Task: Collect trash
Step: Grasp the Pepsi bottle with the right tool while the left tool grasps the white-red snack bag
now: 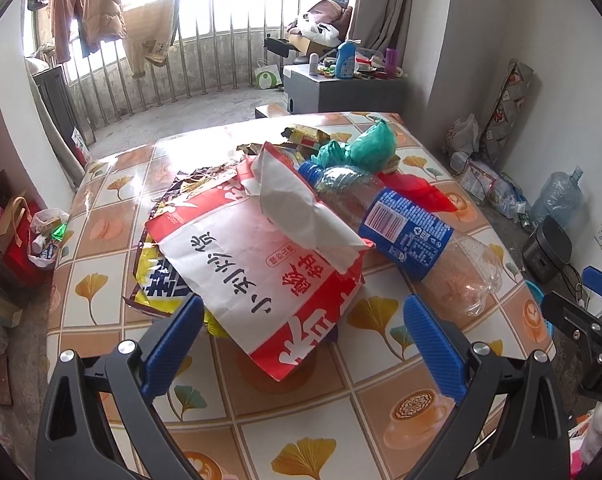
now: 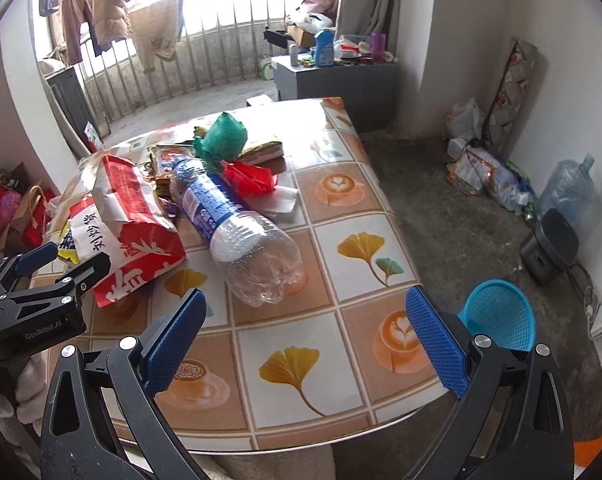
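Observation:
A pile of trash lies on the tiled table point(image 1: 309, 424): a red-and-white paper bag point(image 1: 261, 280), a clear plastic bottle point(image 1: 413, 232) with a blue label, a green plastic bag point(image 1: 369, 144), a red plastic scrap point(image 1: 417, 190) and foil wrappers point(image 1: 157, 280). My left gripper point(image 1: 301, 344) is open, its fingers on either side of the paper bag's near end. My right gripper point(image 2: 305, 332) is open and empty over the table, just short of the bottle point(image 2: 241, 232). The paper bag point(image 2: 129, 236), green bag point(image 2: 225, 136) and red scrap point(image 2: 249, 176) also show there.
A blue mesh basket point(image 2: 501, 316) stands on the floor right of the table point(image 2: 341, 380). A grey cabinet point(image 2: 333, 80) with bottles is beyond the table. Bags and a water jug point(image 2: 569, 188) line the right wall; bags point(image 1: 17, 232) sit on the floor at left.

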A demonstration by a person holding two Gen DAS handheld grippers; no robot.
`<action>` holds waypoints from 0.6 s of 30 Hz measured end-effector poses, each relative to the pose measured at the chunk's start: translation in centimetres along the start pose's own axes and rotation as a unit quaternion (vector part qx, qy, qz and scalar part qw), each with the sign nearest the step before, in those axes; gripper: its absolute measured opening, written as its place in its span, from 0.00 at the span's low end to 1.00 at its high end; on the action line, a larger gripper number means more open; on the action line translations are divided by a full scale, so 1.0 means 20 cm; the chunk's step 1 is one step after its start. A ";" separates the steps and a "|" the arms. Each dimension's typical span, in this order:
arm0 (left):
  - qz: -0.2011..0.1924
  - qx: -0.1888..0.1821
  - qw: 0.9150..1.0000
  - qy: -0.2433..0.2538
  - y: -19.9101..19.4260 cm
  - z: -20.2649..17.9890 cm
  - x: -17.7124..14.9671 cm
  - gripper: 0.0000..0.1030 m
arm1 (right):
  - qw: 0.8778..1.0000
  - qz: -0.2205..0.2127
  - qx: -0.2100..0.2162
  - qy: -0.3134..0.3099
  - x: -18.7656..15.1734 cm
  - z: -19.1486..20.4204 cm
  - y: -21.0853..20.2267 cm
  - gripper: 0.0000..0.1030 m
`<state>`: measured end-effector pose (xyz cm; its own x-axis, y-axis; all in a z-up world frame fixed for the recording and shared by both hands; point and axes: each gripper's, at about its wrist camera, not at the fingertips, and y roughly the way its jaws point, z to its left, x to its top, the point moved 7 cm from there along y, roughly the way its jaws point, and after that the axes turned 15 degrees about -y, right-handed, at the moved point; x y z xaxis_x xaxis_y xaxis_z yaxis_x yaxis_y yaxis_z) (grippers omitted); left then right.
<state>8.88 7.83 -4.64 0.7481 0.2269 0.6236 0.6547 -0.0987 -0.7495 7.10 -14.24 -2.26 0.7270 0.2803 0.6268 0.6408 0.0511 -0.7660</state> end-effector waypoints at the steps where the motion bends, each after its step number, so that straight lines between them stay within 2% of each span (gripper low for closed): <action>1: -0.002 -0.013 1.000 -0.004 -0.01 0.02 0.01 0.95 | 1.000 -0.004 0.004 -0.008 0.02 0.02 0.01 0.92; 5: -0.020 -0.055 0.998 -0.015 -0.03 0.06 0.06 0.95 | 0.999 -0.015 0.020 -0.027 0.08 0.06 0.06 0.92; 11: -0.045 -0.123 0.991 0.004 -0.06 0.04 0.10 0.95 | 0.998 -0.048 0.024 -0.022 0.17 0.08 0.10 0.92; 16: -0.024 -0.182 0.983 -0.001 -0.05 0.01 0.14 0.94 | 0.997 -0.057 0.048 -0.007 0.25 0.06 0.15 0.92; 18: -0.015 -0.194 0.981 -0.003 -0.04 0.00 0.14 0.89 | 0.996 -0.052 0.067 -0.005 0.27 0.07 0.19 0.91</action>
<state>10.56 8.59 -2.29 0.7281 0.2414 0.6415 0.6692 -0.4528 -0.5892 13.19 -11.20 -2.00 0.6555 0.2770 0.7025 0.6728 0.2082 -0.7099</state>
